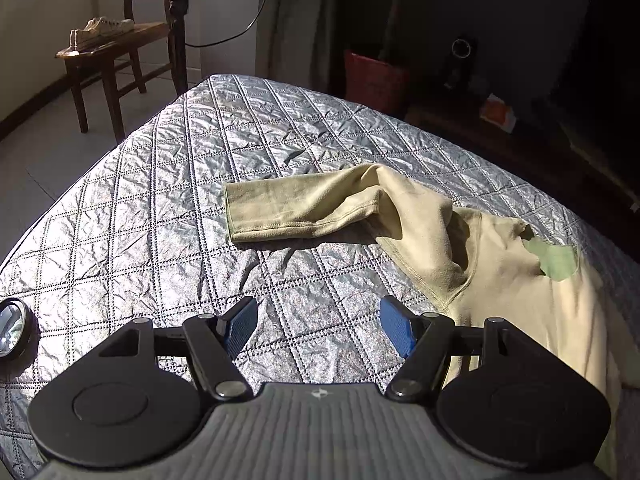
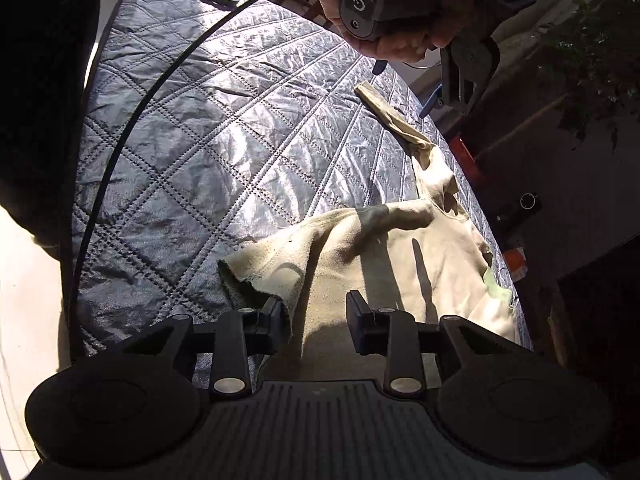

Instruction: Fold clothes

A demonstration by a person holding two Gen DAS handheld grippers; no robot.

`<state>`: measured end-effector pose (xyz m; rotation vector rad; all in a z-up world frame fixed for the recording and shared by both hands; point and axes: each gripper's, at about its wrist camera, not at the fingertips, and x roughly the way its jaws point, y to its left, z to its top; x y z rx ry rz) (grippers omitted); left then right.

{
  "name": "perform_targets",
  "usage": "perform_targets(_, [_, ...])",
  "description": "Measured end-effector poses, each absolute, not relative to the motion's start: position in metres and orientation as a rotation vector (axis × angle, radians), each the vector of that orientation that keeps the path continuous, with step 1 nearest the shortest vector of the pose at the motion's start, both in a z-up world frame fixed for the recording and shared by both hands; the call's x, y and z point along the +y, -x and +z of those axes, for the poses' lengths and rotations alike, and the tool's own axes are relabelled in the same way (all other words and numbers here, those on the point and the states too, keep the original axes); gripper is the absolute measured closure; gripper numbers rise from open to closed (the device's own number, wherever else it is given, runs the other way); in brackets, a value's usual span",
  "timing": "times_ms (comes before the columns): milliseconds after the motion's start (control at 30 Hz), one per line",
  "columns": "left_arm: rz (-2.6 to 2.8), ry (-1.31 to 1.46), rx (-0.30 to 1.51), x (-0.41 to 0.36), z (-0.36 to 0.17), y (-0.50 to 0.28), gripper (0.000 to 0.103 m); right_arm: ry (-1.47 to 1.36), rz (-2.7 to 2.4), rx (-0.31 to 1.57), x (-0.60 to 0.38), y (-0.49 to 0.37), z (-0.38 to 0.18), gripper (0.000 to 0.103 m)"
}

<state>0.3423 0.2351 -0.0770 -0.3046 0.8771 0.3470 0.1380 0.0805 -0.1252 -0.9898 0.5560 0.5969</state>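
A beige long-sleeved shirt [image 1: 500, 280] lies crumpled on the silver quilted bedcover [image 1: 200, 200], with a green patch inside its neck [image 1: 556, 260]. One sleeve [image 1: 300, 208] stretches flat to the left. My left gripper [image 1: 318, 320] hovers open over bare quilt, just left of the shirt's body, with nothing between its blue pads [image 1: 240, 326]. My right gripper [image 2: 316, 312] stands open over the shirt [image 2: 380, 248]. Cloth lies between its fingers, and a ragged edge [image 2: 248, 284] rests against the left finger. A hand [image 2: 400, 40] holds the other gripper at the top of the right wrist view.
A wooden chair [image 1: 120, 52] with pale shoes [image 1: 104, 30] stands beyond the bed's far left corner. A red bin [image 1: 374, 80] and an orange box [image 1: 498, 114] sit in the dark behind the bed. A black cable [image 2: 132, 120] arcs over the quilt. A round lens [image 1: 12, 332] rests at the left edge.
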Motion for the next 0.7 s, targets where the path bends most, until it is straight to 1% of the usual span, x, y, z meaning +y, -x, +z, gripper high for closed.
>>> perform_targets(133, [0.339, 0.299, 0.877, 0.233, -0.077, -0.342, 0.039, 0.998, 0.59, 0.522, 0.083, -0.137, -0.13, 0.057])
perform_targets(167, [0.337, 0.297, 0.877, 0.232, -0.077, -0.342, 0.039, 1.005, 0.591, 0.506, 0.086, -0.136, -0.133, 0.051])
perform_targets(200, [0.336, 0.294, 0.877, 0.231, -0.077, -0.342, 0.039, 1.01, 0.593, 0.496, 0.089, -0.136, -0.136, 0.049])
perform_targets(233, [0.334, 0.292, 0.878, 0.23, -0.077, -0.342, 0.039, 1.012, 0.594, 0.487, 0.092, -0.136, -0.138, 0.044])
perform_targets(333, [0.333, 0.289, 0.878, 0.229, -0.078, -0.342, 0.039, 0.972, 0.604, 0.479, 0.102, -0.137, -0.142, 0.043])
perform_targets(467, [0.331, 0.287, 0.879, 0.229, -0.078, -0.342, 0.039, 0.853, 0.623, 0.519, 0.106, -0.141, -0.134, 0.043])
perform_targets(600, [0.328, 0.284, 0.878, 0.228, -0.078, -0.342, 0.039, 0.818, 0.652, 0.527, 0.116, -0.143, -0.136, 0.043])
perform_targets(700, [0.326, 0.279, 0.881, 0.227, -0.078, -0.343, 0.039, 0.792, 0.647, 0.549, 0.116, -0.144, -0.133, 0.037])
